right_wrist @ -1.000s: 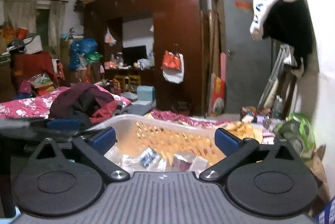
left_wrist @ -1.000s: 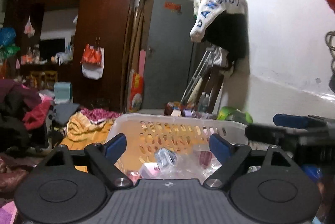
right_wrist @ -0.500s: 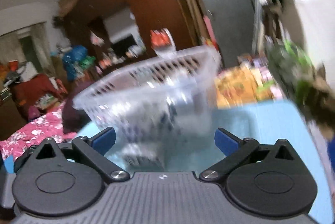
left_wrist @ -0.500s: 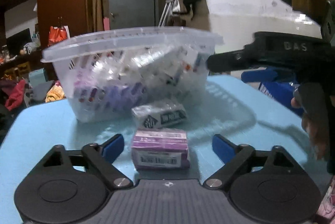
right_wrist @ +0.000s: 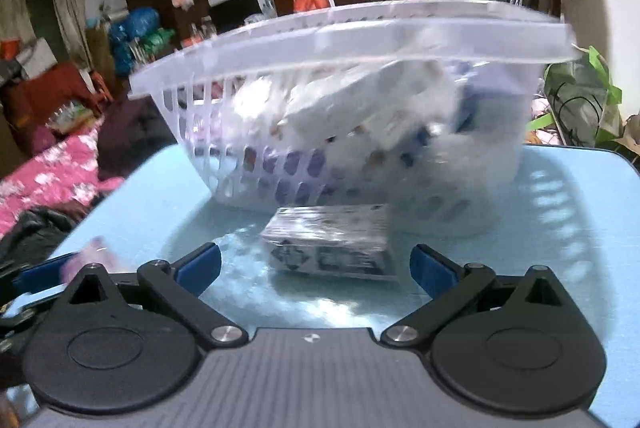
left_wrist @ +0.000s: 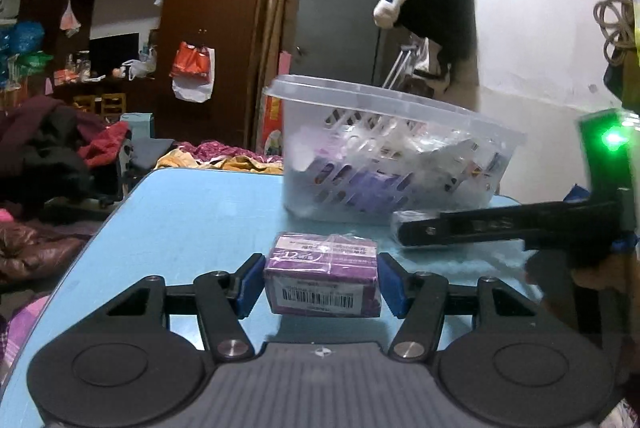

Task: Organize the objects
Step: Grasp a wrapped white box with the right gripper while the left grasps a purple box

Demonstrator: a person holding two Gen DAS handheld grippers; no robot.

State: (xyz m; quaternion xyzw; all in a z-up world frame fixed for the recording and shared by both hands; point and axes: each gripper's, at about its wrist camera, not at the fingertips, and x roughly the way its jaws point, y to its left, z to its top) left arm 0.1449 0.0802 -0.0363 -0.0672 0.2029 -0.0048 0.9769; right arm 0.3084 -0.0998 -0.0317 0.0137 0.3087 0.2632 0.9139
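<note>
A purple wrapped box (left_wrist: pixel 322 280) lies on the light blue table (left_wrist: pixel 188 212). My left gripper (left_wrist: pixel 322 284) has closed its blue pads on both sides of the box. A clear plastic basket (left_wrist: pixel 384 152) full of packets stands behind it; it also shows in the right wrist view (right_wrist: pixel 360 40). A dark grey wrapped box (right_wrist: pixel 334 244) lies on the table in front of the basket. My right gripper (right_wrist: pixel 316 266) is open, its pads on either side of the grey box and apart from it. The right gripper also shows in the left wrist view (left_wrist: pixel 500 228).
The table edge (left_wrist: pixel 100 228) falls away at the left toward heaps of clothes (left_wrist: pixel 52 152). A pink bedspread (right_wrist: pixel 44 184) lies left of the table. A green bag (right_wrist: pixel 580 104) sits beyond the table at the right. A wall is close on the right.
Both grippers came down from above the basket to table level. The left jaws closed on the purple box. The right gripper moved up to the grey box.
</note>
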